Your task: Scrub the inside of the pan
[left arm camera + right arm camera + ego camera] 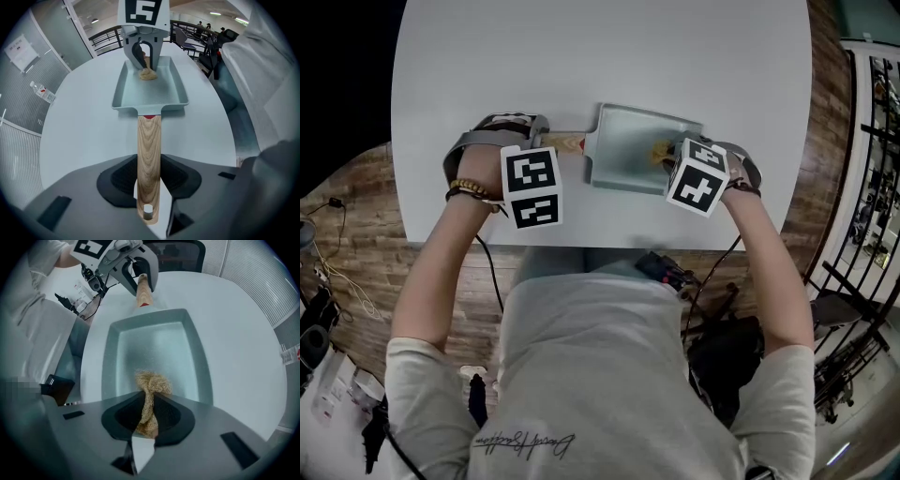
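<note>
1. A rectangular pan (623, 155) (150, 96) (159, 341) stands flat and upright on the white round table (581, 56) (79, 126) (239, 333), close to the edge where the person stands.
2. The pan has low walls and a pale grey-blue inside. Its wooden handle (569, 143) (149, 150) (143, 292) points to the person's left and lies just over the table.
3. Inside the pan there is one thing, a tan mesh scrubber (660, 153) (148, 73) (153, 383). It is at the end of the pan far from the handle, near the short wall, and its loose bunched end rests on the bottom of the pan.
4. The right hand-held gripper (678, 156) (143, 49) (146, 417) reaches over that short wall from the person's right side. Its jaws are clenched on the scrubber: the right gripper view shows the twisted part of the mesh pinched between the two dark pads, and the fuller part comes out in front of them.
5. The left hand-held gripper (542, 142) (149, 180) (138, 273) is at the other side. It grasps the wooden handle near its free end. In the left gripper view the handle runs straight between the two pads, and both pads lie against its sides.
6. The two hand-held grippers face one another along the length of the pan, the left at the handle and the right above the pan's inside.
7. A beaded bracelet (472, 190) is on the person's left wrist.
</note>
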Motion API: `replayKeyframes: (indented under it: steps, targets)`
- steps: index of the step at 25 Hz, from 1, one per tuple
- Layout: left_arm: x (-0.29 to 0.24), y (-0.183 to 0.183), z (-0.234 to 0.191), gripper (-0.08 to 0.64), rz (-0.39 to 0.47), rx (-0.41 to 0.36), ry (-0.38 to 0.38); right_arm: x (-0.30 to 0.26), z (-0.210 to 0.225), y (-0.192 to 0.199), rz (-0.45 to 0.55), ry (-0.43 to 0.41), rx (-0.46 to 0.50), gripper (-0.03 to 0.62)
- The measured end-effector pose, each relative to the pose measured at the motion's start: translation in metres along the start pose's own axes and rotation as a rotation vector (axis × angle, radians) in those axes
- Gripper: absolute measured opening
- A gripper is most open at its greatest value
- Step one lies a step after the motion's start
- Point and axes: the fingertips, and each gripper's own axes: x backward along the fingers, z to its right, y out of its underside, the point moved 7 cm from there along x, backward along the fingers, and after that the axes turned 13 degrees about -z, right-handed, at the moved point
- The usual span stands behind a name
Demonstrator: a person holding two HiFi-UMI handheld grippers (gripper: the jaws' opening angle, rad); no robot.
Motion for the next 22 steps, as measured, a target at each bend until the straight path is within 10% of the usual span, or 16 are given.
replayKeyframes:
  steps: [22]
  targets:
    - [0.0, 0.002, -0.003, 0.146, 0.021, -0.03, -0.003, -0.008, -0.038, 0.0, -0.006, -0.127, 0.014, 0.067]
